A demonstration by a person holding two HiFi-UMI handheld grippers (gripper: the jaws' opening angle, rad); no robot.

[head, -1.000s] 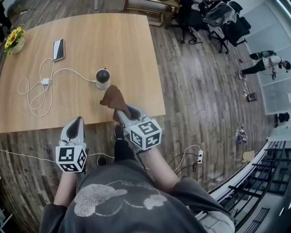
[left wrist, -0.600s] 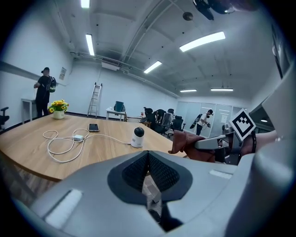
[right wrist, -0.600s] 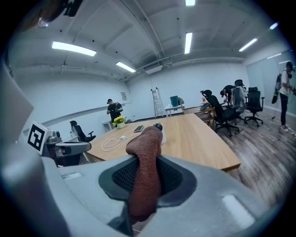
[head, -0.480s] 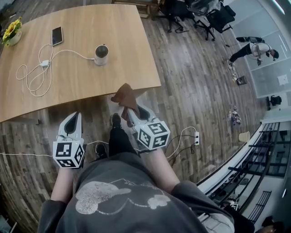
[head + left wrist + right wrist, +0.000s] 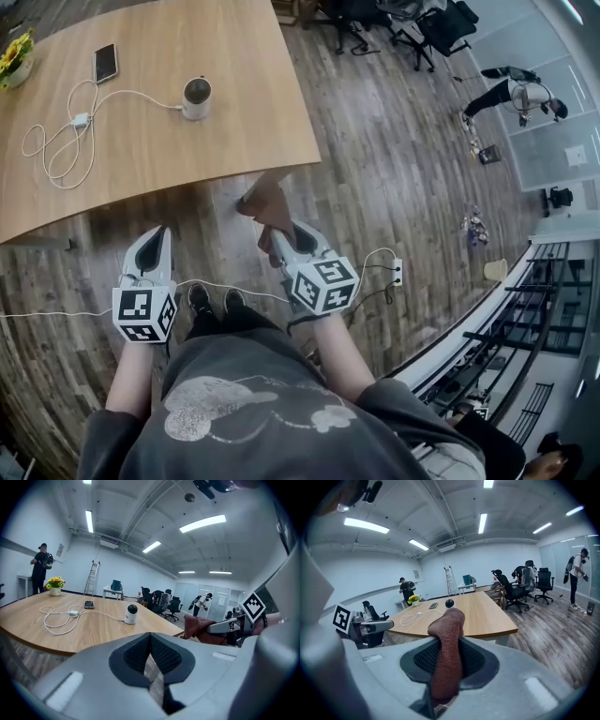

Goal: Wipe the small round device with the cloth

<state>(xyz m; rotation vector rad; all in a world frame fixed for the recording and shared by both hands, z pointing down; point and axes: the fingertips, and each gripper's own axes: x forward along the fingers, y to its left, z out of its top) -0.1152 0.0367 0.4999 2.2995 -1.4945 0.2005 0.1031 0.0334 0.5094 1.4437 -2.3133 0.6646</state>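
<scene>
Fingers (image 5: pixel 419 660) of right gripper (image 5: pixel 281 239) clamp the cloth (image 5: pixel 265 202); left gripper (image 5: pixel 153 246) closed, empty. Risk: unbraced small round device (image 5: pixel 197 97) could tip or skid on the table (image 5: pixel 141 178) when wiped.

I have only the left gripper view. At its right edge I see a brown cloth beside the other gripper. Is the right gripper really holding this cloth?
Observer: Yes. In the right gripper view the cloth stands clamped between the jaws of the right gripper.
Operator: Are the grippers above the table?
Observer: No. The head view shows the left gripper and the right gripper over the floor, short of the table's near edge.
Operator: Is anything near the feet?
Observer: A white cable lies across the floor beside the person's shoes.
</scene>
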